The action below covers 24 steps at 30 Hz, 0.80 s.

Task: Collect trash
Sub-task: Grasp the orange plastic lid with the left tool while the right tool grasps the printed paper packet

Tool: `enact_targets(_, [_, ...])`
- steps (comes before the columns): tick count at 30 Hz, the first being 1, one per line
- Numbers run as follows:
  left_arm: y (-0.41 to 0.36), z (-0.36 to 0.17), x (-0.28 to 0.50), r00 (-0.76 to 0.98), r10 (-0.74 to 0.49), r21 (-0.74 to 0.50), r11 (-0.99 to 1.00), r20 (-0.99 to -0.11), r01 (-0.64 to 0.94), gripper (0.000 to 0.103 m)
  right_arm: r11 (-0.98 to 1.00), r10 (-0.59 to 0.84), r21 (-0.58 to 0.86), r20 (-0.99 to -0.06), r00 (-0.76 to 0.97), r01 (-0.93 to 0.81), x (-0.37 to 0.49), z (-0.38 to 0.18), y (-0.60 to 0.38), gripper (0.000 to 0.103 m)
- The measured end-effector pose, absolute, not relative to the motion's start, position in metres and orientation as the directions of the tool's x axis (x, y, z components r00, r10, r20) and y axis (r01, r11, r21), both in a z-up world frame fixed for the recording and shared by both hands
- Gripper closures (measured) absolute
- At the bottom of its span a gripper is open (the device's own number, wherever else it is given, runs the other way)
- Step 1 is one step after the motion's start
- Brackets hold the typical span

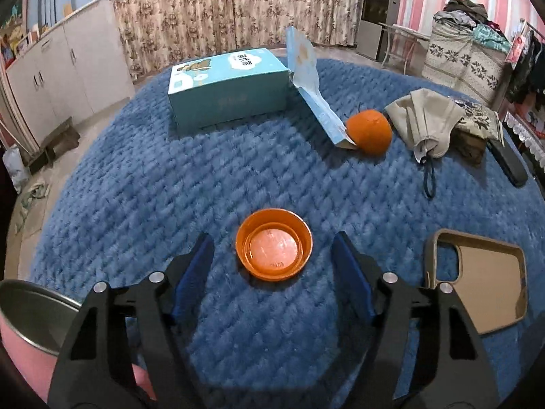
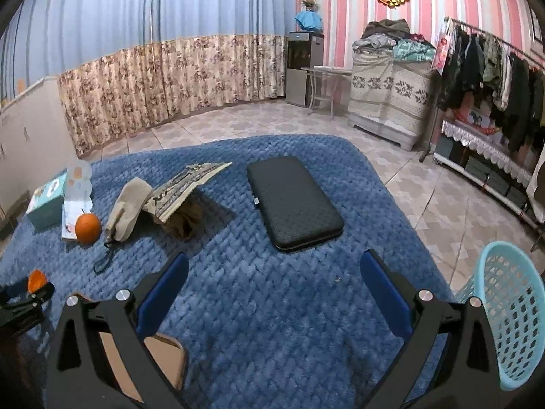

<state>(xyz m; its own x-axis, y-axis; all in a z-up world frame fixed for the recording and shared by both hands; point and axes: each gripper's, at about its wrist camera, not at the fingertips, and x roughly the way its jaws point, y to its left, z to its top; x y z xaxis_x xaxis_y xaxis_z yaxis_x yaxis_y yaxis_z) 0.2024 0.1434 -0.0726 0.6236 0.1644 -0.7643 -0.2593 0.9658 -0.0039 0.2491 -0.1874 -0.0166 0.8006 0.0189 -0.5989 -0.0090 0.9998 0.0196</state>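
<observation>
An orange plastic lid (image 1: pixel 274 243) lies open side up on the blue blanket (image 1: pixel 170 187), just ahead of and between the fingers of my left gripper (image 1: pixel 272 255), which is open and empty. The lid also shows in the right wrist view (image 2: pixel 36 280), beside the left gripper. My right gripper (image 2: pixel 274 279) is open and empty above the bare blanket (image 2: pixel 272 306). A light blue mesh basket (image 2: pixel 511 310) stands off the blanket's right edge. A crumpled brown wrapper (image 2: pixel 184 220) lies under a printed paper (image 2: pixel 187 184).
A teal box (image 1: pixel 226 85) with an open flap, an orange fruit (image 1: pixel 369 131), a beige folded umbrella (image 1: pixel 425 121), a tan phone case (image 1: pixel 483 276), a black flat case (image 2: pixel 293 201) and a metal pot rim (image 1: pixel 30 313) are around.
</observation>
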Motion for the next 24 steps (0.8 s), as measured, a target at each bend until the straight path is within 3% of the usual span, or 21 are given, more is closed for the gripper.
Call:
enact_targets(3, [0.142, -0.073, 0.205, 0.626, 0.163, 0.004, 0.969, -0.763, -0.247, 0.038, 0.999, 0.037, 0.05, -0.603, 0.797, -0.009, 0.253, -0.018, -0.19, 0.004])
enact_targets(8, [0.136, -0.071, 0.21, 0.638, 0.166, 0.017, 0.972, -0.752, -0.233, 0.064, 0.999, 0.039, 0.045, -0.605, 0.795, -0.014, 0.256, -0.022, -0.187, 0.004])
enact_targets(14, [0.126, -0.057, 0.21, 0.692, 0.173, 0.022, 0.975, -0.701, -0.222, 0.064, 0.994, 0.088, 0.101, -0.579, 0.81, -0.036, 0.261, -0.017, -0.182, 0.004])
enact_targets(18, [0.115, -0.034, 0.223, 0.76, 0.214, 0.04, 0.97, -0.614, -0.24, 0.064, 0.984, 0.152, 0.16, -0.555, 0.818, -0.074, 0.27, -0.012, -0.171, 0.005])
enact_targets(24, [0.113, -0.005, 0.242, 0.829, 0.229, 0.024, 0.967, -0.51, -0.252, 0.064, 0.985, 0.174, 0.101, -0.563, 0.808, -0.142, 0.3, -0.012, -0.138, 0.006])
